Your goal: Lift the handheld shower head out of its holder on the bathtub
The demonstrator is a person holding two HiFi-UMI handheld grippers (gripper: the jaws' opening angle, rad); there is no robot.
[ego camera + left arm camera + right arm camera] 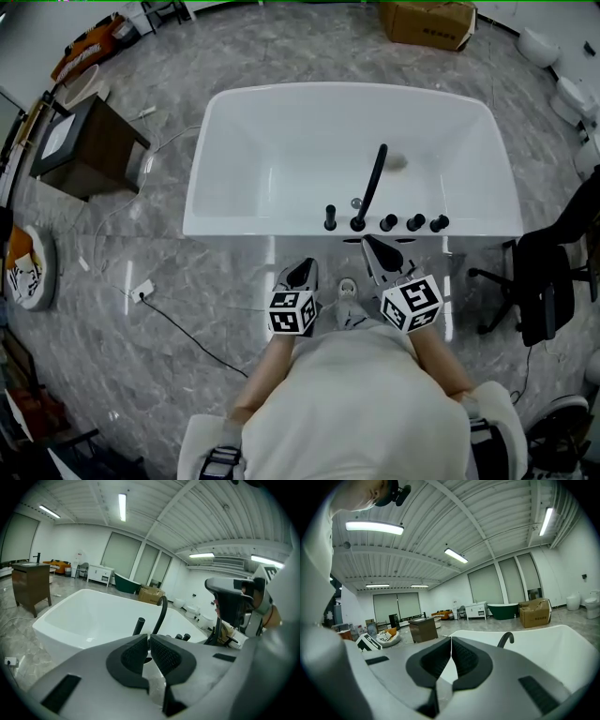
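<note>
The white bathtub (244,141) has black fittings along its near rim. The handheld shower head (330,217) is a slim black rod standing upright in its holder, left of the curved black spout (371,183). In the left gripper view the shower head (138,626) and spout (162,613) rise just beyond the jaws. My left gripper (302,274) (148,637) is shut and empty, short of the rim. My right gripper (378,251) (451,639) is also shut and empty, close to the rim below the spout (506,639).
Three black knobs (414,222) sit right of the spout. A dark wooden cabinet (82,150) stands to the tub's left, a black office chair (548,272) to its right, and a cardboard box (427,23) behind it. A cable (187,333) crosses the marble floor.
</note>
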